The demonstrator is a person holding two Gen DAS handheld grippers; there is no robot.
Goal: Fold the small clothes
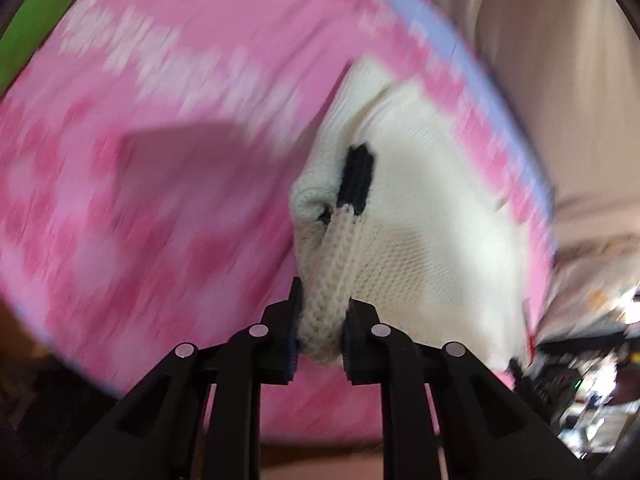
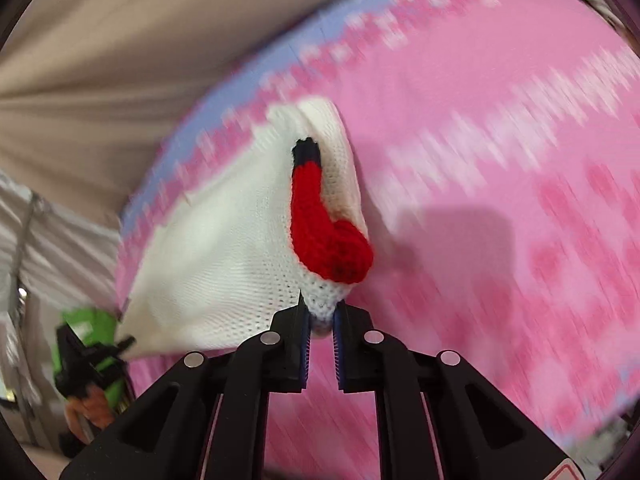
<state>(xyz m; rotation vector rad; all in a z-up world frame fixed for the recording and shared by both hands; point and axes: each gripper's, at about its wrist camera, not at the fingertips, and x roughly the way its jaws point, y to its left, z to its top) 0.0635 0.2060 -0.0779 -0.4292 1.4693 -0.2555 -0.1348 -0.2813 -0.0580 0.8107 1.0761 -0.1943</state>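
Right wrist: gripper [image 2: 320, 320] steeply down, clamping knit garment [image 2: 224, 240].

From my remote seat the knitted garment [image 1: 440, 208] reads cream-white, with a black ribbed strip [image 1: 356, 180] near the frame centre of the left wrist view. In the right wrist view the same garment [image 2: 224, 256] is brighter white and carries a red knitted piece [image 2: 324, 236] tipped with black at its upper end. Under it lies a pink cloth [image 1: 160, 160] — paler pink-and-white blotches, darker pink patches, and a lilac-blue border [image 2: 248, 72] along its edge. My fingers [image 1: 362, 344] are black with blue pads. A green shape [image 1: 36, 20] sits upper left; beige fabric [image 2: 120, 40] fills the right wrist view's upper left.
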